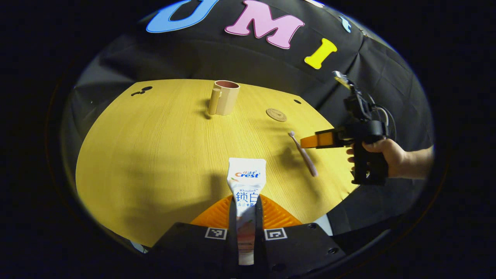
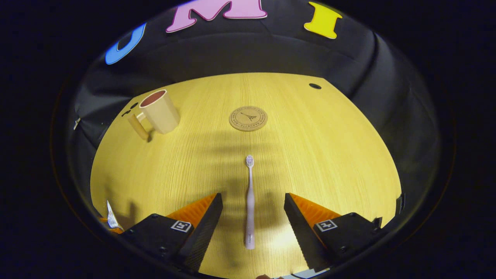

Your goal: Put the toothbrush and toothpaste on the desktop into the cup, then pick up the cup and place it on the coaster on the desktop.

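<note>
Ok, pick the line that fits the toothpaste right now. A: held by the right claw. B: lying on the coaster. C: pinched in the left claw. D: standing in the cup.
C: the left claw has both fingers pressed on the toothpaste, raised off the desktop.

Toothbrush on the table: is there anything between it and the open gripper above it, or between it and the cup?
Nothing visible. The toothbrush lies flat between the open fingers of the right gripper, with bare table around it. The cup stands far left, its mouth open; the coaster lies off that line.
</note>
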`<state>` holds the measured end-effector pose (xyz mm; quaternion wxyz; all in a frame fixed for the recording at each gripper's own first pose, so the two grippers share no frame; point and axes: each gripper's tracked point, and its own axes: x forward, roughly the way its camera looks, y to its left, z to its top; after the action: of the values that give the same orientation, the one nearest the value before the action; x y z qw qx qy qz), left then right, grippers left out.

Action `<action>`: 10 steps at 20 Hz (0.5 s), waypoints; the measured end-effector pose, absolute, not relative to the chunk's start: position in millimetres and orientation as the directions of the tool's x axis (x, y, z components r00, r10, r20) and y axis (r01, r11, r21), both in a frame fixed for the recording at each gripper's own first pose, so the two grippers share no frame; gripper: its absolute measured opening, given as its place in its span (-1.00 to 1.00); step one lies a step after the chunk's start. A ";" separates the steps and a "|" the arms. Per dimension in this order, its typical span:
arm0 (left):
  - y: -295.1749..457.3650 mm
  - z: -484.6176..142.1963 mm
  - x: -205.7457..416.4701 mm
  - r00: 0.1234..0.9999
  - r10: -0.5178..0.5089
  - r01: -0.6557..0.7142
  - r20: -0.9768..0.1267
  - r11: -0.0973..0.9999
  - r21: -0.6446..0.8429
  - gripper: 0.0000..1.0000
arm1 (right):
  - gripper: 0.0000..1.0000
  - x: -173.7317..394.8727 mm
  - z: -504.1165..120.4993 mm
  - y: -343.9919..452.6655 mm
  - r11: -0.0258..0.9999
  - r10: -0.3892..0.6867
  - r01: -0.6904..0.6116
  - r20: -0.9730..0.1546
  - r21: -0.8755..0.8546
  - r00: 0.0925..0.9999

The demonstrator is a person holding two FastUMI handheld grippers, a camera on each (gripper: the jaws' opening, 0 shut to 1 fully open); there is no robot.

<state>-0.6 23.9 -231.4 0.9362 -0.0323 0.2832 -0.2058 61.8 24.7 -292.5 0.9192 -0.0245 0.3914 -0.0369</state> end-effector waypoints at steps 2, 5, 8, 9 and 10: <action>26.2 -231.9 -8.2 0.748 -0.419 0.383 -0.514 0.906 -0.181 -0.59 | 0.96 62.0 -303.6 25.0 0.996 -0.093 0.066 -0.748 -0.065 0.658; 33.5 -233.3 -12.0 0.748 -0.416 0.377 -0.518 0.908 -0.185 -0.59 | 0.96 66.3 -314.3 20.0 0.992 -0.123 0.082 -0.765 -0.092 0.632; 38.5 -231.1 -11.2 0.752 -0.405 0.355 -0.520 0.914 -0.199 -0.59 | 0.97 66.7 -321.2 22.2 0.993 -0.108 0.097 -0.781 -0.061 0.615; 39.2 -228.5 -10.5 0.755 -0.404 0.350 -0.516 0.914 -0.203 -0.59 | 0.96 64.2 -321.6 21.2 0.992 -0.113 0.113 -0.792 -0.056 0.600; 39.9 -227.3 -8.1 0.758 -0.401 0.346 -0.514 0.916 -0.205 -0.50 | 0.92 67.6 -320.8 20.2 0.991 -0.121 0.123 -0.784 -0.057 0.609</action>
<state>-8.1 39.9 -227.3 0.9364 -0.0488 0.2846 -0.1994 67.6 20.2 -320.8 0.8970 0.0011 0.4369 -0.0680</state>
